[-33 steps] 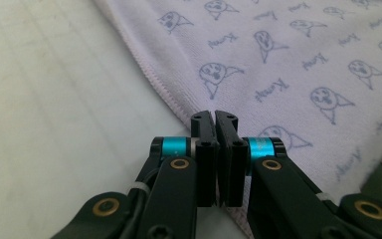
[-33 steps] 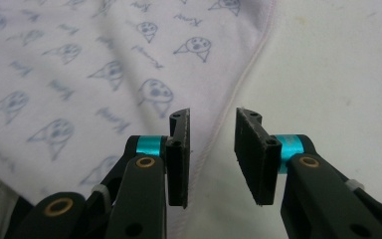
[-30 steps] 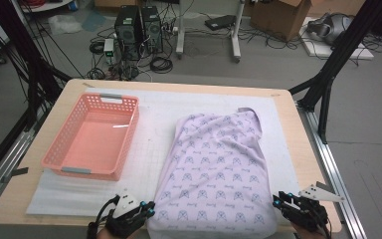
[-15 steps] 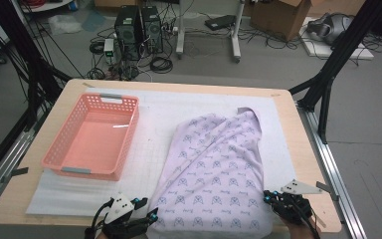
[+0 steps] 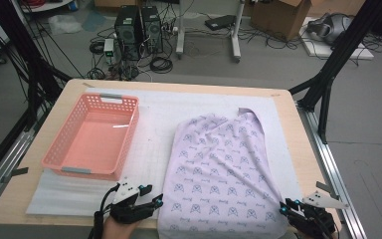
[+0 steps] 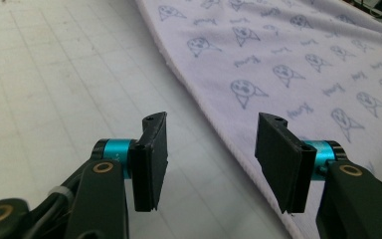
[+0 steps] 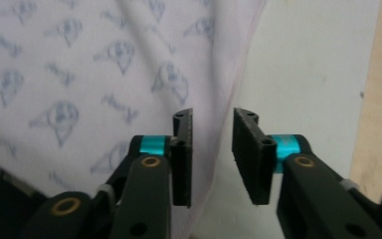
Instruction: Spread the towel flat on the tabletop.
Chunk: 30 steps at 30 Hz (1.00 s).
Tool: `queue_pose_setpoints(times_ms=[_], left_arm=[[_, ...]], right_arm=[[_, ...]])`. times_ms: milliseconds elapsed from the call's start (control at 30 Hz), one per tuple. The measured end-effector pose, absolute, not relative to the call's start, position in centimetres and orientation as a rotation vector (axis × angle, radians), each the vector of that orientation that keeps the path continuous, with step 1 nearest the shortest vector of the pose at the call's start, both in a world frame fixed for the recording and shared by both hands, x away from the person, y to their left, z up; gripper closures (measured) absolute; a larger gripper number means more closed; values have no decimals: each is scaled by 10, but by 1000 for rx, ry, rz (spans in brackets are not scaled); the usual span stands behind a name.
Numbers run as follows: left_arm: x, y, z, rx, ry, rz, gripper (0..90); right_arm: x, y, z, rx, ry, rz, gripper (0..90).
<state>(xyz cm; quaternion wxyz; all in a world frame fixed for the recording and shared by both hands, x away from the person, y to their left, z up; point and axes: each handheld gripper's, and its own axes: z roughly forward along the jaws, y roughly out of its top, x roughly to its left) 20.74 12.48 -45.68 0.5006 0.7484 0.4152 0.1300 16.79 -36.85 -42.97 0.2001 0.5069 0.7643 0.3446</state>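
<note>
The lilac printed cloth (image 5: 224,174) lies spread on the white mat (image 5: 154,134) right of the pink basket (image 5: 93,134), its near hem at the tabletop (image 5: 298,149) edge. We judge it light, soft and limp, so it will sag and crease; the two near corners are the best places to grip.

Our left hand-held gripper (image 6: 209,149) has just been opening; its jaws stand apart over the cloth's left edge, nothing pinched. Our right hand-held gripper (image 7: 213,152) has just reopened to a narrow gap astride the right hem, low and nearly level.
</note>
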Motion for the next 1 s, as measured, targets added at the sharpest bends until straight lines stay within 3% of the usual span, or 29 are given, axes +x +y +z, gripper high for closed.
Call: queue_pose_setpoints(times_ms=[267, 767, 900, 1000], left_arm=[[234, 123, -453, 1799, 997, 309, 460], [281, 109, -450, 1818, 972, 264, 437], [284, 99, -452, 1876, 982, 245, 456], [281, 89, -452, 1956, 972, 293, 629]], right_arm=[[199, -372, -434, 1454, 2077, 1024, 583], [251, -365, -444, 1450, 2109, 1043, 583], [249, -358, -446, 1418, 2140, 1012, 660], [248, -359, -446, 1411, 2162, 1002, 824]])
